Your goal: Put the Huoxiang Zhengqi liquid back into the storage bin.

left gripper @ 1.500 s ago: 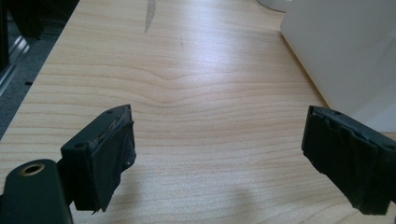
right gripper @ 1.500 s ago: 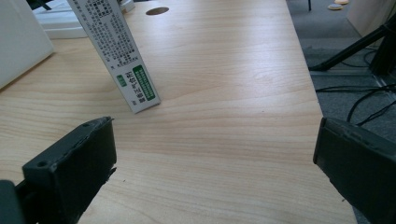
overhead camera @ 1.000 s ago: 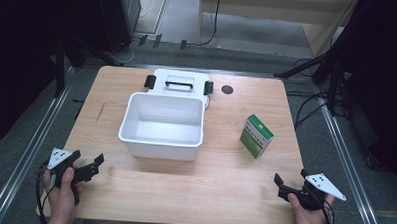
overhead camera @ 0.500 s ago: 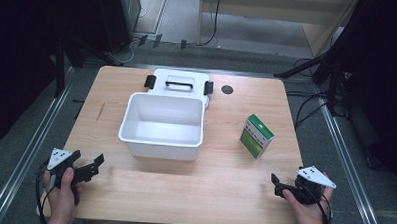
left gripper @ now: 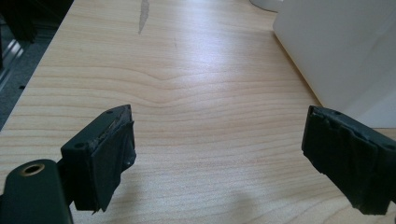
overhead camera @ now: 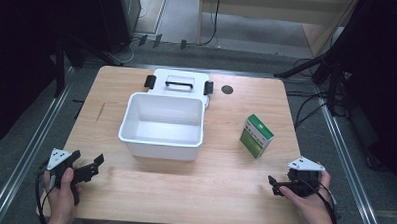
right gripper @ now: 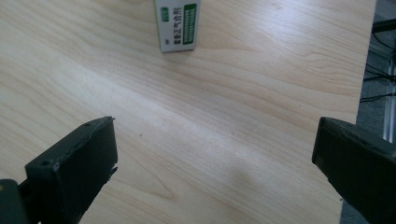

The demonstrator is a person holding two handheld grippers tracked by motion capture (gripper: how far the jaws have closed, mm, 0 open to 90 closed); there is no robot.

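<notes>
My right hand-held gripper (overhead camera: 276,185) has slid a bit closer to me, jaws wide and empty. The green box (overhead camera: 256,136) stands ahead of it, well apart. My left hand-held gripper (overhead camera: 90,166) is wide too. The white bin (overhead camera: 161,139) sits near, maybe empty.

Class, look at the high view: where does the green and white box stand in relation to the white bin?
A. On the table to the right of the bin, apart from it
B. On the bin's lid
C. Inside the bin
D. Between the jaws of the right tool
A: the green and white box stands on the table, with bare wood between it and the white bin.
</notes>
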